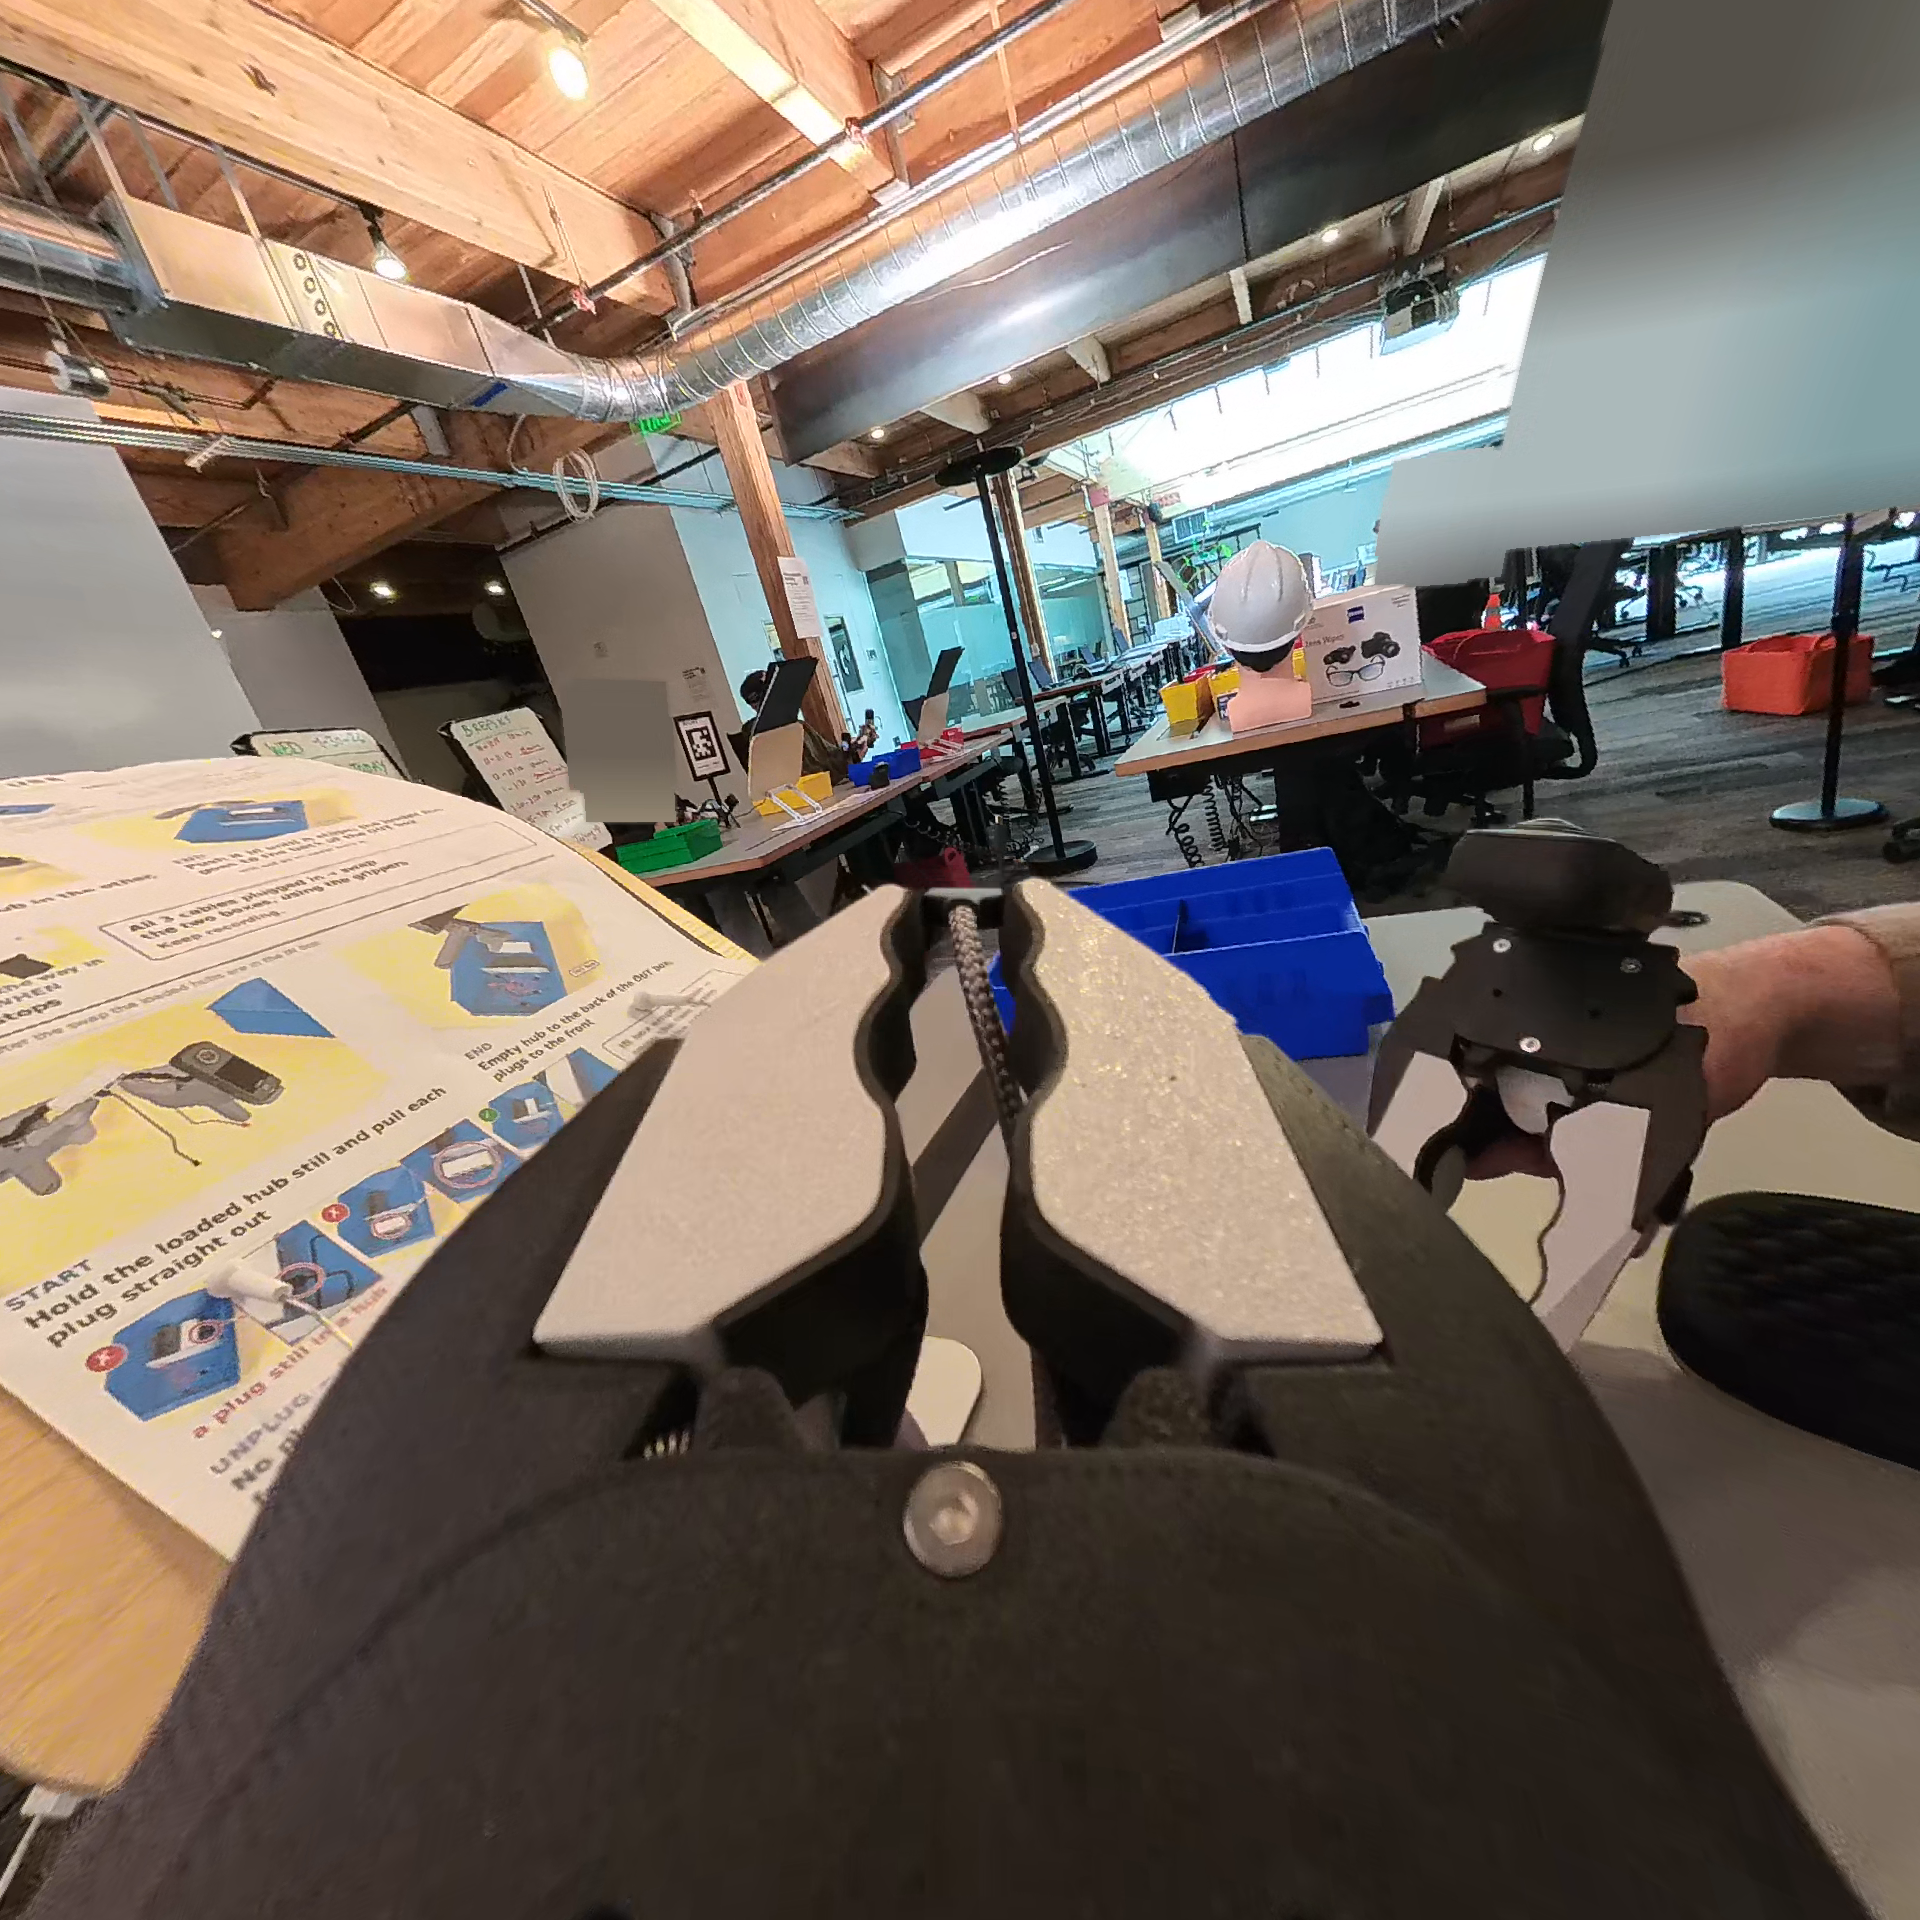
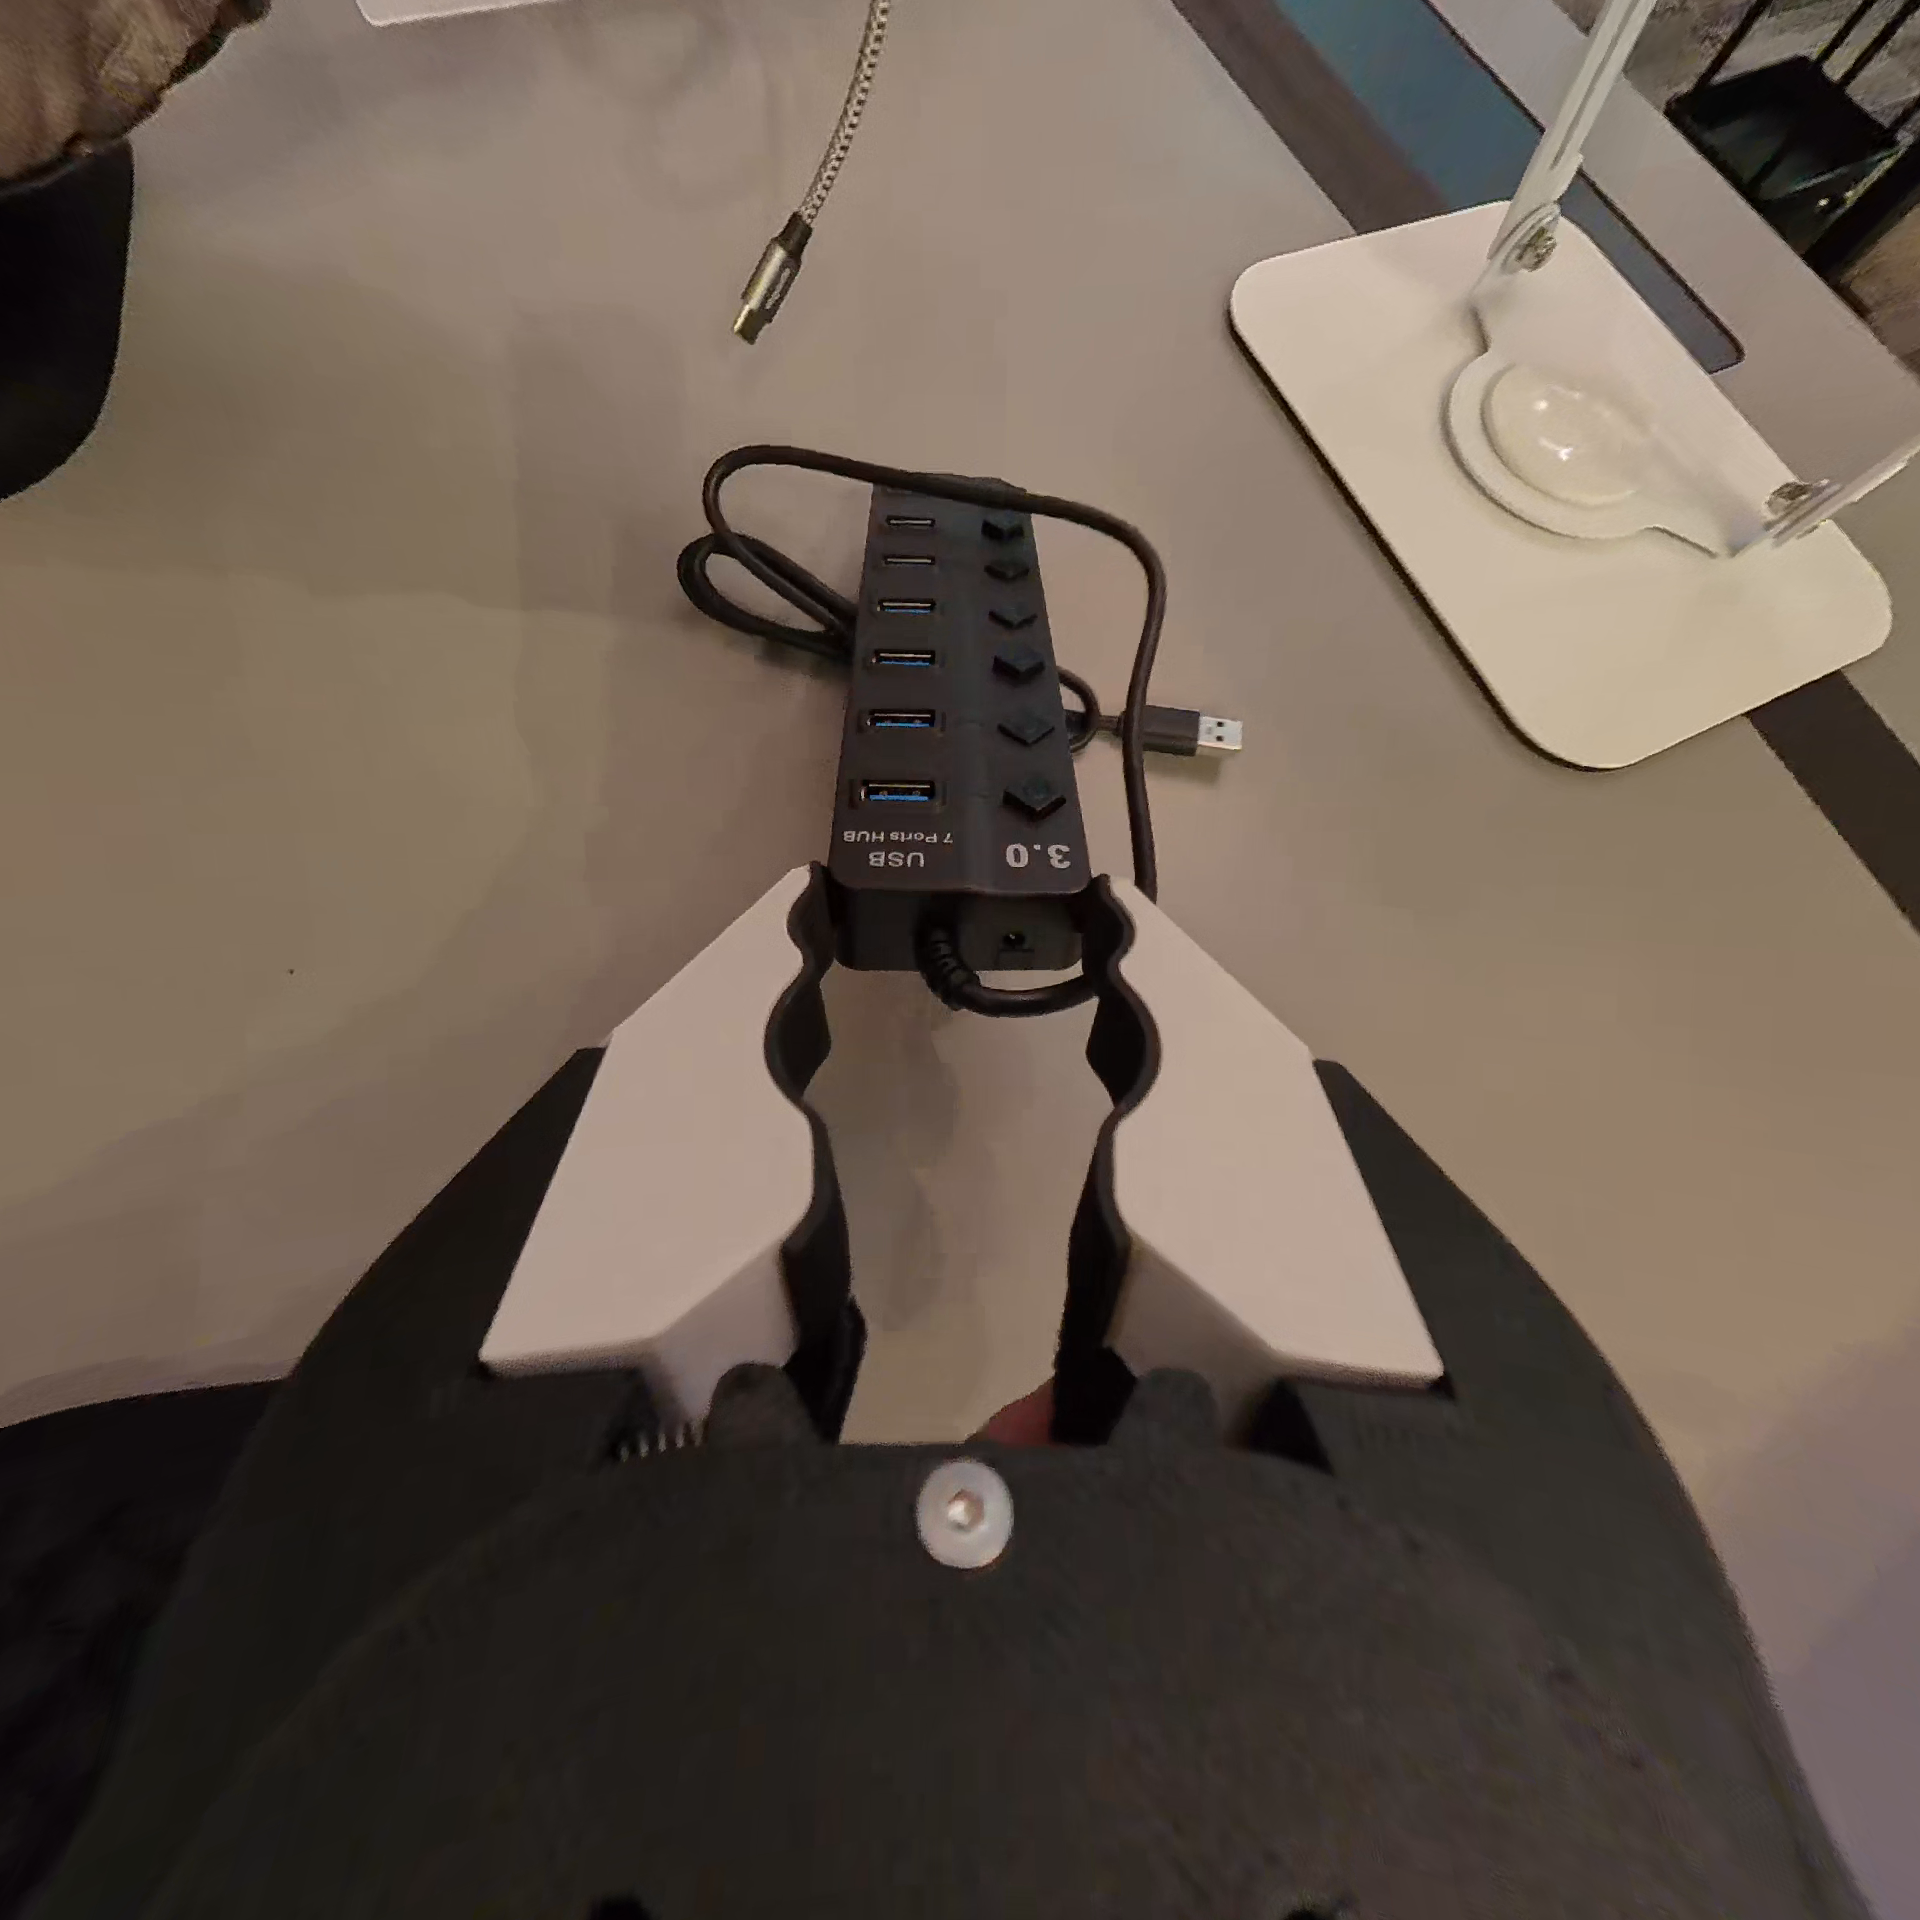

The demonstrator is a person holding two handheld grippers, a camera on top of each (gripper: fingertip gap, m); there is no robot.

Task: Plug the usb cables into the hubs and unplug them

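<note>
In the left wrist view my left gripper (image 1: 961, 909) is shut on a grey braided USB cable (image 1: 982, 1003) that runs between its fingers. The cable's free end with a metal plug (image 2: 771, 286) shows in the right wrist view, beyond the hub's far end; I cannot tell whether it touches the table. A black multi-port USB hub (image 2: 951, 686) lies on the grey table (image 2: 364, 727), all its ports empty. My right gripper (image 2: 958, 914) grips the hub's near end, a fingertip against each side. It also shows in the left wrist view (image 1: 1538, 1122), pointing down.
The hub's own black cable (image 2: 1143, 623) loops around it and ends in a loose USB-A plug (image 2: 1210, 732). A white stand base (image 2: 1558, 488) sits at the right. A blue bin (image 1: 1226, 945) stands behind. An instruction sheet (image 1: 260, 1039) leans at the left. One gripper's finger ends stand about 25 cm off the other's.
</note>
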